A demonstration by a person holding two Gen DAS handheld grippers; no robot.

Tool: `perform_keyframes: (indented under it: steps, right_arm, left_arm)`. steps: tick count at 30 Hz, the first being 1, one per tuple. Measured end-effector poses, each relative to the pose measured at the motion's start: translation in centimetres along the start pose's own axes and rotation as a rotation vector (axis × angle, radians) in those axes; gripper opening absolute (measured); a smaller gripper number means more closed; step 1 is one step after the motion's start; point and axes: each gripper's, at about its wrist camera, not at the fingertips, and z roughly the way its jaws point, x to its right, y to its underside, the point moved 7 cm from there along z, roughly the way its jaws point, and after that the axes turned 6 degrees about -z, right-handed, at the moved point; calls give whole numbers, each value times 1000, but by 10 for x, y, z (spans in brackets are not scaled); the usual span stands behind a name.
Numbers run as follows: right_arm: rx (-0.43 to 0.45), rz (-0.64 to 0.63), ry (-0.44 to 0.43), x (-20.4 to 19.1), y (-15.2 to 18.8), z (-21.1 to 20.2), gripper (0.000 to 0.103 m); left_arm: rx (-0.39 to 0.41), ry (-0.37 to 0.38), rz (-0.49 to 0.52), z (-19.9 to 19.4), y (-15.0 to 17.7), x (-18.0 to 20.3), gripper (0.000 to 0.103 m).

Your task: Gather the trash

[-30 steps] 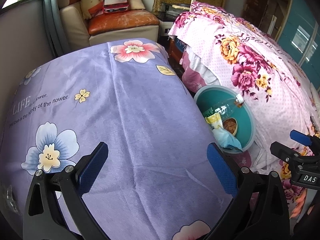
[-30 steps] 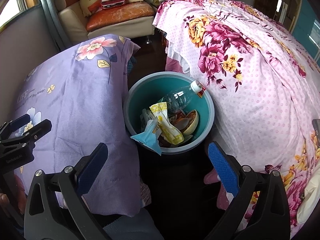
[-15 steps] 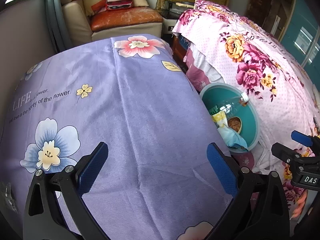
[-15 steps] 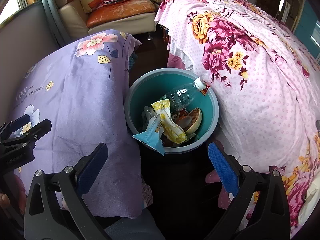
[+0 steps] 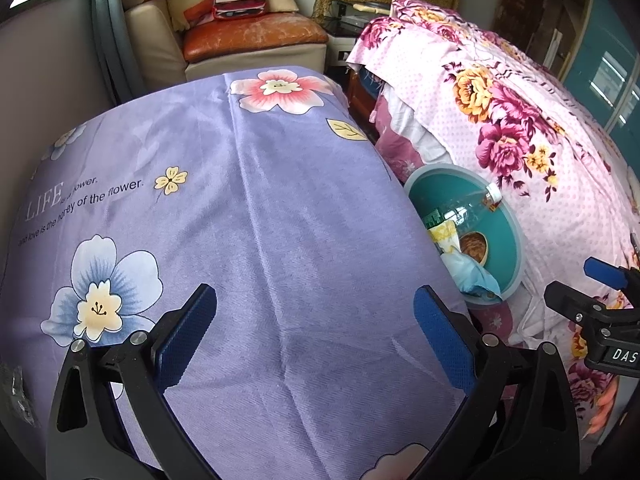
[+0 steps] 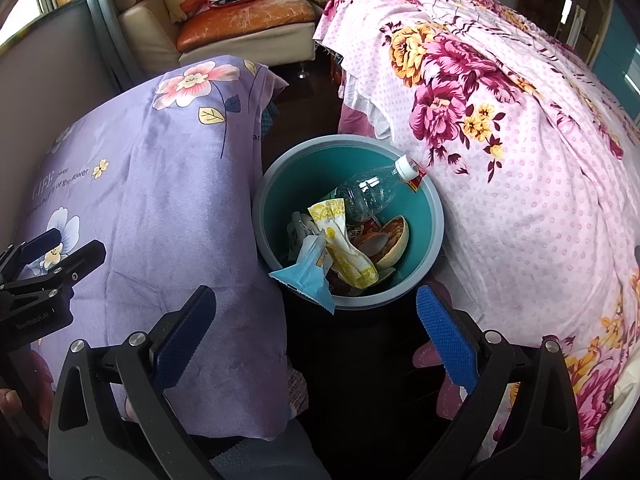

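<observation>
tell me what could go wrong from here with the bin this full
1. The blue wrapper droops over the rim of the teal bin; a nudge could tip it onto the floor.
2. The plastic bottle leans with its cap past the rim, touching the pink floral bedspread; it may roll out.
3. Both the right gripper and left gripper are open and empty, and the bin sits tight between the bedspread and the purple cloth, so reaching in could snag fabric.

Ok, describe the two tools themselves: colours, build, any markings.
The left tool and right tool look alike: black plastic frames with silver screws and two fingers faced with textured blue pads. White lettering marks each body, "DAS" readable on the right one; the left one's is blurred.
</observation>
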Motion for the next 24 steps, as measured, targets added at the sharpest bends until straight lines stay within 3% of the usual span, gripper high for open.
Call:
perform_keyframes:
  steps: [24]
  right_arm:
    - [6,12,3,7,-2,-1,96]
  left_arm:
    - [-5,3,14,1,1,1,99]
